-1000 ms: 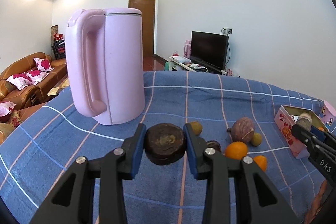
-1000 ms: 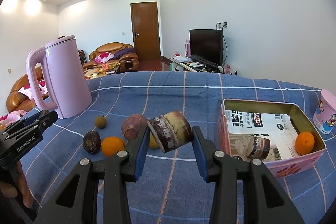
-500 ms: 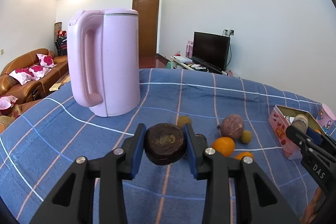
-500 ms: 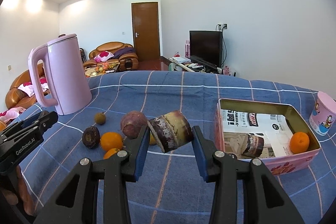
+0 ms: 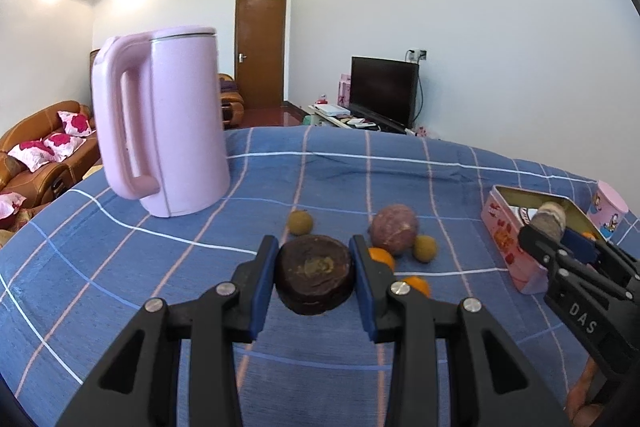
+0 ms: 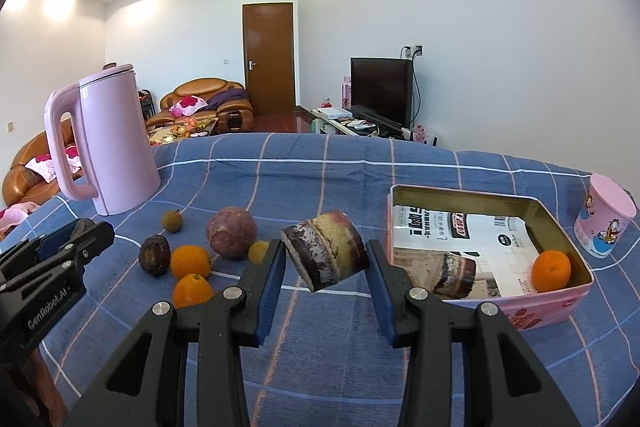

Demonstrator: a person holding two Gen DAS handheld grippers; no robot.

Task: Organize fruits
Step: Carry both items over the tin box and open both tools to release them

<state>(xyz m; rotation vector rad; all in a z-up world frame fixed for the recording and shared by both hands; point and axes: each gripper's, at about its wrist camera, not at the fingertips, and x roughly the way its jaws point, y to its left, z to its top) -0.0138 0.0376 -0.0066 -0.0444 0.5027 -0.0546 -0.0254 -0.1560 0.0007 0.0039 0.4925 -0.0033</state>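
Observation:
My left gripper is shut on a dark brown round chunk, held above the blue checked cloth in front of the loose fruit. That fruit is a purple round fruit, two oranges, a dark wrinkled fruit and two small yellowish ones. My right gripper is shut on a tilted sugarcane piece, just left of the pink tin. Inside the tin lie an orange and another cane piece on printed paper.
A tall pink kettle stands on the cloth at the far left. A pink cartoon cup stands right of the tin. The cloth runs back to the table's far edge, with sofas, a door and a television beyond.
My left gripper has moved right with its chunk: the kettle has slid left in its view, and the fruit and tin have come closer. The right gripper has hardly moved.

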